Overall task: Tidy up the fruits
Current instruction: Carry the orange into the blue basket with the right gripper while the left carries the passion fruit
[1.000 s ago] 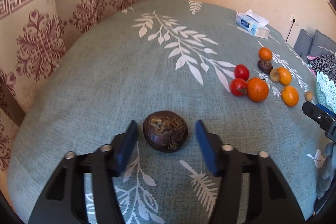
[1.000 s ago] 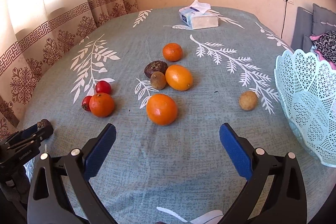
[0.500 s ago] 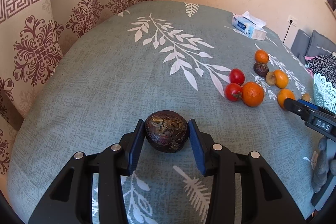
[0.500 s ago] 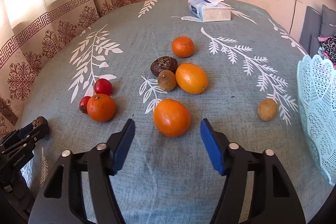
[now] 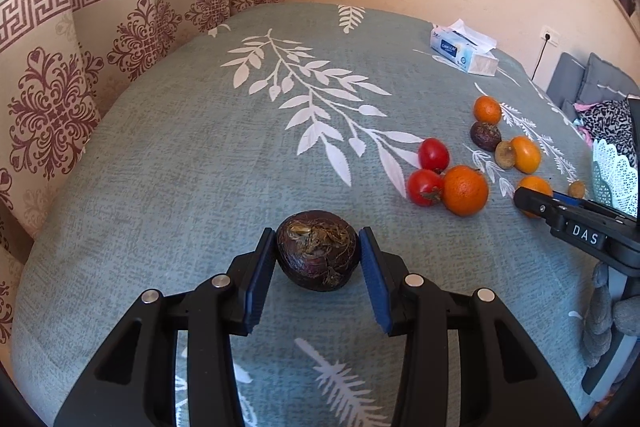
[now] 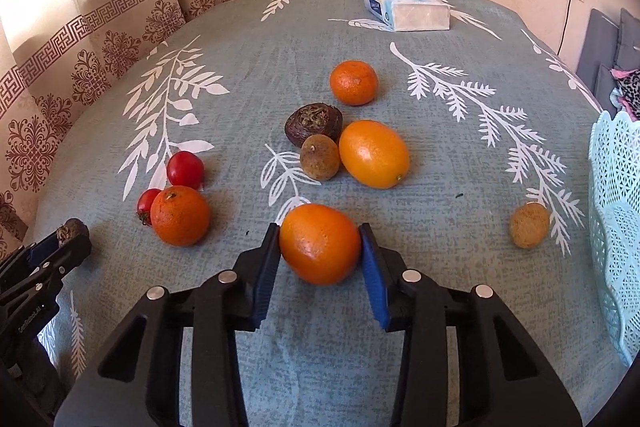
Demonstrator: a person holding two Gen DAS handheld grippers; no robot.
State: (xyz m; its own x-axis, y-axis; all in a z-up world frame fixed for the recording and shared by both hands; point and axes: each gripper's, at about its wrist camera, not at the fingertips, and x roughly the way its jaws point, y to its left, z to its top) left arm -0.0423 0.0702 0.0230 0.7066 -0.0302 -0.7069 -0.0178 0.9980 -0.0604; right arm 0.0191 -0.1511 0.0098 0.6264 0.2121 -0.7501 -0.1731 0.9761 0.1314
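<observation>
Right wrist: tissue box (image 6: pixel 406 11), basket (image 6: pixel 616 227) nearby

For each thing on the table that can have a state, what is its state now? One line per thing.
Left gripper: shut on the dark brown fruit, which rests on the cloth.
Right gripper: jaws closing, pads against the orange, which is on the cloth.
Tissue box: open, a tissue sticking out.
Lace basket: upright at the right edge; inside not visible.
Oval orange fruit: lying loose, touching the small brown fruit.
</observation>
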